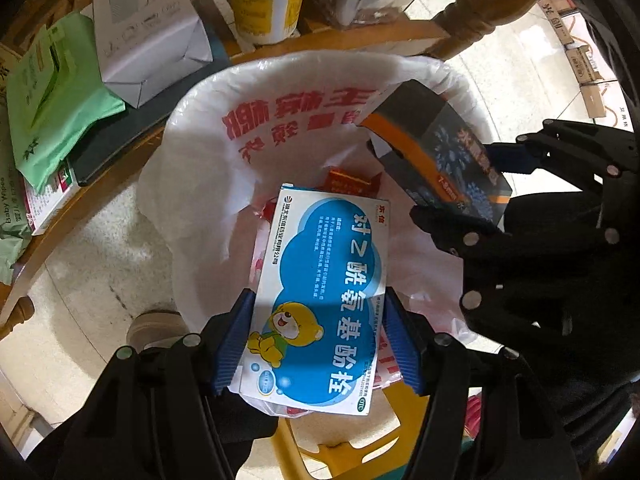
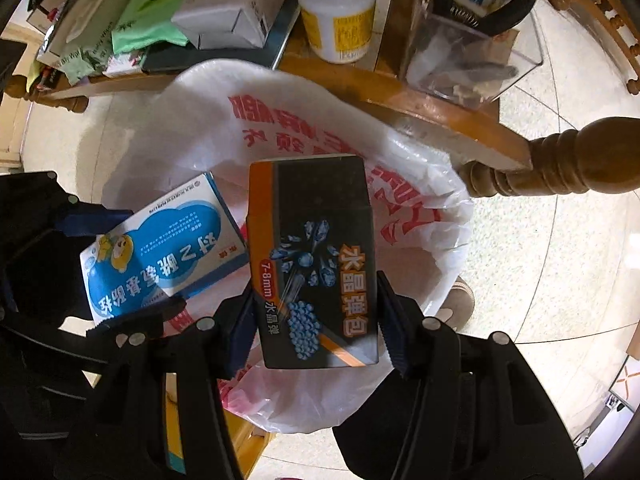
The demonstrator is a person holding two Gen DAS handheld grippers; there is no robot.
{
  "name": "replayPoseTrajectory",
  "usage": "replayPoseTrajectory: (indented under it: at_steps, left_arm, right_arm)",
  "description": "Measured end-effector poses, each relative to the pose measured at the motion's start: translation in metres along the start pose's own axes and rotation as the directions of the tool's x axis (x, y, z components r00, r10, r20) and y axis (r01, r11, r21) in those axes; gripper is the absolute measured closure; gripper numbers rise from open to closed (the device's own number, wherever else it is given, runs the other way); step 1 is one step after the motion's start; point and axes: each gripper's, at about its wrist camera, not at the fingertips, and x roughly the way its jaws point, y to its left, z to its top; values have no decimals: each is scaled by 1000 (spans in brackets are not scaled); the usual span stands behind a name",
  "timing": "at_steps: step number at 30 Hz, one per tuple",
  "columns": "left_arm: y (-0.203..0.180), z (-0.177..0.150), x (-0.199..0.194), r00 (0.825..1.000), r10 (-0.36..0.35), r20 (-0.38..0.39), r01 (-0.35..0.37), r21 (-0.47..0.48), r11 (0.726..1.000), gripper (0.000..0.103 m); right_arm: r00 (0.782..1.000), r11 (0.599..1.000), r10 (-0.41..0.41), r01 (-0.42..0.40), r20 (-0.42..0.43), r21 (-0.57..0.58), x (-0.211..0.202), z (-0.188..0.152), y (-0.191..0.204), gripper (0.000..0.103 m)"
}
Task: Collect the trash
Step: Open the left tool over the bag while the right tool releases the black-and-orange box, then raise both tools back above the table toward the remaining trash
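Note:
A bin lined with a white plastic bag [image 1: 208, 184] printed in red stands on the floor beside a wooden table. My left gripper [image 1: 318, 340] is shut on a blue and white medicine box [image 1: 320, 296] with a yellow bear, held over the bag's mouth. My right gripper [image 2: 316, 320] is shut on a dark box [image 2: 312, 256] with orange trim, also above the bag [image 2: 420, 216]. Each view shows the other gripper: the right gripper [image 1: 472, 188] with the dark box [image 1: 436, 144], the left gripper [image 2: 132, 264] with the medicine box [image 2: 160, 248]. A small red wrapper [image 1: 352, 182] lies inside the bag.
The wooden table's edge [image 2: 440, 120] carries a white bottle with a yellow label [image 2: 338, 12], a white carton [image 1: 140, 28], green packets [image 1: 56, 92] and a clear container [image 2: 468, 56]. A turned table leg [image 2: 560, 160] stands right of the bin. A yellow stool [image 1: 348, 440] is below, on a pale tiled floor [image 1: 92, 272].

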Motion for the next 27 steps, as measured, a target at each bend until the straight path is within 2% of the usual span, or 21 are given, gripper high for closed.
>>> replayPoseTrajectory:
  at_steps: [7, 10, 11, 15, 27]
  left_arm:
    - [-6, 4, 4, 1000, 6, -5, -6, 0, 1000, 43]
    - [-4, 4, 8, 1000, -6, -30, 6, -19, 1000, 42]
    - [-4, 4, 9, 999, -13, -34, 12, -20, 1000, 39]
    - [-2, 2, 9, 1000, 8, -30, -9, -22, 1000, 35]
    - [2, 3, 9, 1000, 19, -19, -19, -22, 1000, 35]
  right_arm:
    - [1000, 1000, 14, -13, -15, 10, 8, 3, -2, 49]
    - [1000, 1000, 12, -12, -15, 14, 9, 5, -2, 42]
    - [1000, 1000, 10, -10, -13, 14, 9, 5, -3, 38]
    - [1000, 1000, 9, -9, -9, 17, 7, 6, -5, 37]
    - [1000, 1000, 8, -8, -5, 22, 5, 9, -8, 37]
